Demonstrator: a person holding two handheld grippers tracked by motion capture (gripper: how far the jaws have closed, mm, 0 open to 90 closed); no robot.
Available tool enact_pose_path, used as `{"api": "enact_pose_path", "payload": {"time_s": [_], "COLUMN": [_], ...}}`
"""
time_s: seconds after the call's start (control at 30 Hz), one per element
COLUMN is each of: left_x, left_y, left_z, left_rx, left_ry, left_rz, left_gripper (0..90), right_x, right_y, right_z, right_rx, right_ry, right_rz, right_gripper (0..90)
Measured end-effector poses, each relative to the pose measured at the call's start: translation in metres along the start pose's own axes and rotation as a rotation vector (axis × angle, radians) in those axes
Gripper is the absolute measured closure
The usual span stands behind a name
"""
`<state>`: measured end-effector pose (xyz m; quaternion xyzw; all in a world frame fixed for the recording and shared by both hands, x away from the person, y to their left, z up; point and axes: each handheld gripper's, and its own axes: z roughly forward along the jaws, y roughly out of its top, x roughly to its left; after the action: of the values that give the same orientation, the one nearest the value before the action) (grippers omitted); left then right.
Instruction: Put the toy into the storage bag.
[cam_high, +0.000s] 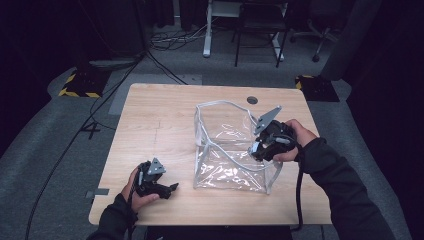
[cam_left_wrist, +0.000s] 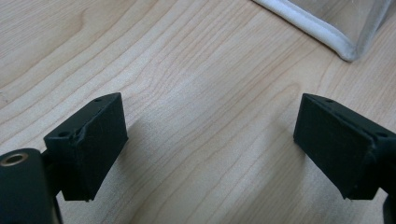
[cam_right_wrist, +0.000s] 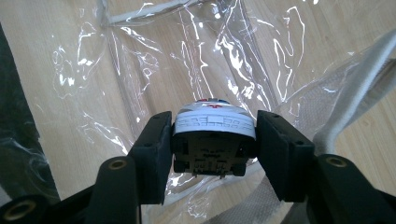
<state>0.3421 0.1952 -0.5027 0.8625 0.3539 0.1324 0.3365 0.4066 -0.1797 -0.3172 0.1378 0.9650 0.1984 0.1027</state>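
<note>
Clamped on a small toy car (cam_right_wrist: 214, 135), our right gripper (cam_high: 260, 145) hung over the clear bag (cam_high: 225, 150), presumably to drop it inside, while our left gripper (cam_high: 167, 189) rested empty and spread, left of the bag.

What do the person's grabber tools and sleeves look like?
Both tools are black. The left gripper and the right gripper each carry a grey three-cornered plate on top. Each has two chunky black jaws with flat blocky pads, and small brass-coloured rings sit near the jaw bases. A black cable trails from the right one. The person wears dark long sleeves.
</note>
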Motion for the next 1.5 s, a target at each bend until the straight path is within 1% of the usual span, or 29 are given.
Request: {"api": "enact_pose_path", "payload": {"time_s": [0.1, 0.2, 0.27, 0.33, 0.37, 0.43, 0.53, 0.57, 0.63, 0.73, 1.13, 1.17, 1.23, 1.33, 1.5], "left_x": [0.0001, 0.0001, 0.0001, 0.0002, 0.0001, 0.0000, 0.0001, 0.0001, 0.0001, -0.0003, -0.0001, 0.0000, -0.0001, -0.0002, -0.0002], "left_y": [0.0000, 0.0000, 0.0000, 0.0000, 0.0000, 0.0000, 0.0000, 0.0000, 0.0000, -0.0001, 0.0000, 0.0001, 0.0000, 0.0000, 0.0000], "left_z": [0.0000, 0.0000, 0.0000, 0.0000, -0.0001, 0.0001, 0.0000, -0.0001, 0.0000, 0.0005, 0.0003, 0.0001, 0.0003, 0.0004, 0.0003], "left_rx": [0.000, 0.000, 0.000, 0.000, 0.000, 0.000, 0.000, 0.000, 0.000, 0.000, 0.000, 0.002, 0.000, 0.001, 0.002], "left_ry": [0.000, 0.000, 0.000, 0.001, 0.002, 0.000, 0.001, 0.002, 0.002, -0.006, -0.003, -0.004, -0.002, -0.006, -0.006], "left_rz": [0.001, 0.001, 0.001, 0.002, 0.001, 0.001, 0.001, 0.002, 0.002, -0.006, -0.003, -0.002, -0.002, -0.005, -0.005], "left_gripper": [9.9, 9.9, 9.9, 9.9, 9.9, 9.9, 9.9, 9.9, 9.9, 9.8, 9.7, 9.7, 9.7, 9.7, 9.7], "right_x": [0.0005, 0.0003, 0.0007, 0.0002, 0.0000, -0.0005, 0.0005, -0.0001, -0.0006, 0.0007, 0.0005, 0.0008, 0.0006, 0.0010, 0.0006], "right_y": [-0.0008, -0.0019, -0.0031, -0.0041, -0.0046, -0.0055, -0.0058, -0.0058, -0.0058, -0.0056, -0.0058, -0.0059, -0.0061, -0.0061, -0.0065], "right_z": [-0.0003, 0.0004, 0.0005, 0.0003, 0.0001, 0.0001, -0.0003, 0.0000, -0.0001, 0.0002, 0.0008, 0.0004, 0.0008, 0.0005, 0.0000], "right_rx": [-0.004, -0.020, -0.032, -0.041, -0.045, -0.045, -0.044, -0.055, -0.059, -0.056, -0.074, -0.071, -0.078, -0.087, -0.107], "right_ry": [-0.002, -0.004, -0.003, 0.001, 0.004, 0.002, 0.003, 0.007, 0.006, 0.002, 0.001, -0.001, 0.001, -0.005, -0.014], "right_rz": [0.006, 0.000, 0.014, 0.010, 0.015, 0.007, 0.009, 0.001, 0.006, 0.008, 0.005, 0.011, 0.014, 0.004, 0.001], "right_gripper": [47.6, 47.7, 47.7, 47.7, 47.7, 47.8, 47.7, 47.8, 45.9, 46.4, 46.5, 46.5, 46.4, 46.4, 45.9]}}
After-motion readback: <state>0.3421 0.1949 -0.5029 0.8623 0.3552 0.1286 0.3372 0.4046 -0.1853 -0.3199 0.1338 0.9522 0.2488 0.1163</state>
